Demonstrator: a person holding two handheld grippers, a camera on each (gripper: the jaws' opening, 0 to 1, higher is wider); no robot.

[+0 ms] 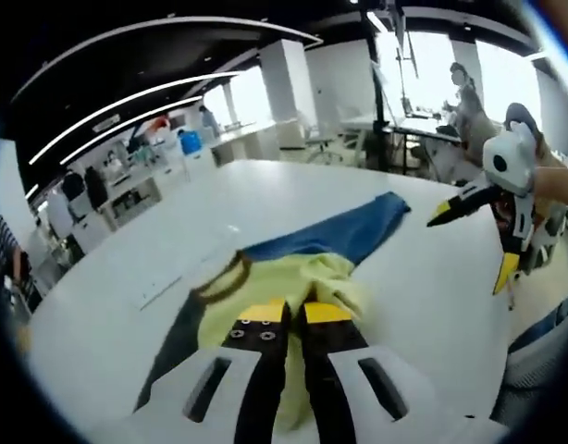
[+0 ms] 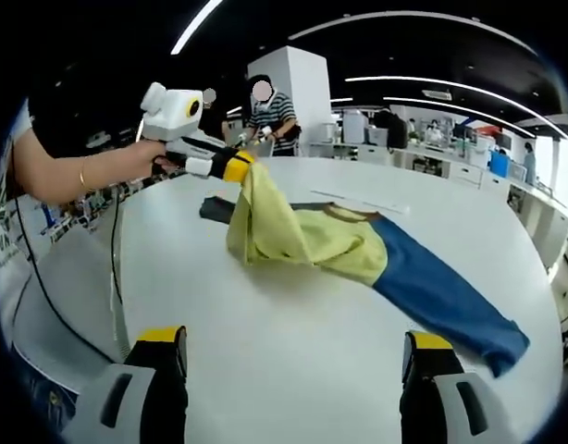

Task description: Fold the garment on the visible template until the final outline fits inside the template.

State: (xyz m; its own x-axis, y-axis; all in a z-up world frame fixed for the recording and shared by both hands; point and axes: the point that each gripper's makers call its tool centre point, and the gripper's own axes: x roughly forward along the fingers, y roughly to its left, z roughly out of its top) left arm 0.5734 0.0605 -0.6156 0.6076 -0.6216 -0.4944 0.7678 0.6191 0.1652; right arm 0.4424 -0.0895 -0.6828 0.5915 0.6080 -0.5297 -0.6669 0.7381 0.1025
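1. Two grippers are at work on one garment [image 2: 358, 254], a yellow top with a blue sleeve and a brown collar band, lying on a round white table [image 2: 293, 370].
2. The left gripper [image 1: 295, 314] has its yellow-tipped jaws pressed together on a fold of the yellow cloth; in the right gripper view the same gripper [image 2: 236, 167] holds that corner lifted above the table, so the cloth hangs down from it in a peak.
3. The right gripper [image 2: 293, 356] is spread wide, its two jaws standing well apart at the bottom of its own view with bare tabletop between them; it holds nothing and is apart from the garment, which lies beyond it.
4. In the left gripper view the right gripper [image 1: 487, 236] hovers in the air to the right, off the end of the blue sleeve [image 1: 339, 231], a hand [image 1: 554, 185] gripping it.
5. The blue sleeve stretches flat away from the yellow body; the brown collar [image 1: 221, 277] sits just beside the raised fold, and a dark part of the garment trails off to the side.
6. A faint pale rectangle [image 1: 187, 268] lies on the table beside the collar (possibly the template, though I cannot tell).
7. Around the table is an open office with white desks [image 2: 432, 157], a white pillar [image 2: 298, 79] and long ceiling light strips [image 1: 127, 102]; a person in a striped shirt [image 2: 273, 111] stands behind the table.
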